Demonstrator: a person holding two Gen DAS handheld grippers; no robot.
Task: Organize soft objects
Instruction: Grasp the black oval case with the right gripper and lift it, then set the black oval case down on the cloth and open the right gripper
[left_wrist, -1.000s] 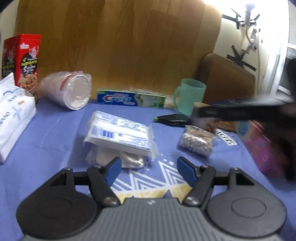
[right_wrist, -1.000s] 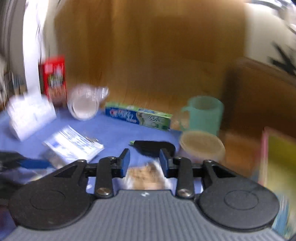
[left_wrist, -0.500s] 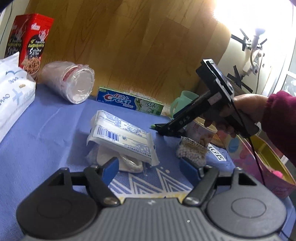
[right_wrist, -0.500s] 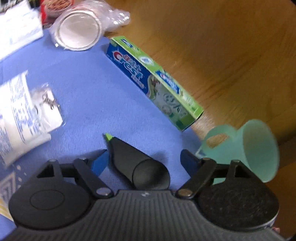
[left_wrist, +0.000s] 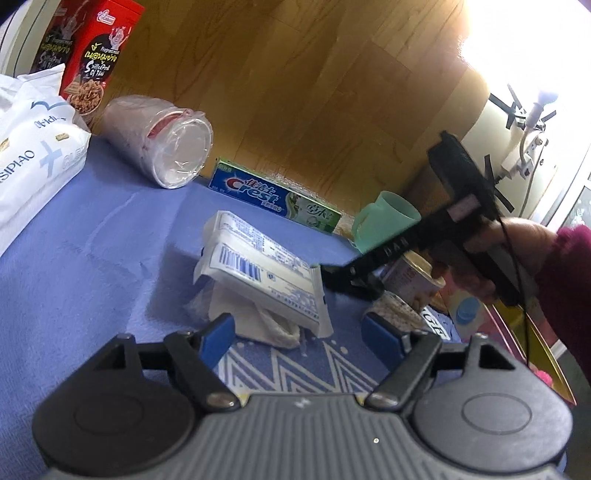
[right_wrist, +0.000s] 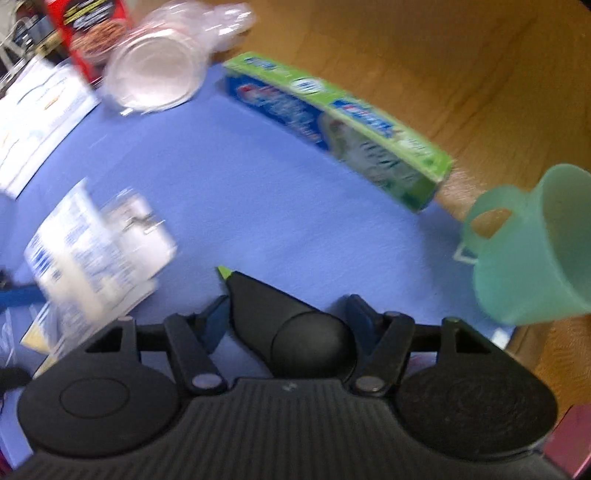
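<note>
Right gripper jaws closing round black marker; left gripper jaws opening, empty

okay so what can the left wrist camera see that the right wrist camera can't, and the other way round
Only the left wrist view shows the hand holding the right gripper, the small bag of white beads, the tub behind it and the left gripper, jaws opening, nothing between them.

Only the right wrist view shows the right gripper closing around the black marker with its green tip.

Both show the blue cloth, white packet, toothpaste box, green mug, wrapped cups, red box and white tissue pack.
</note>
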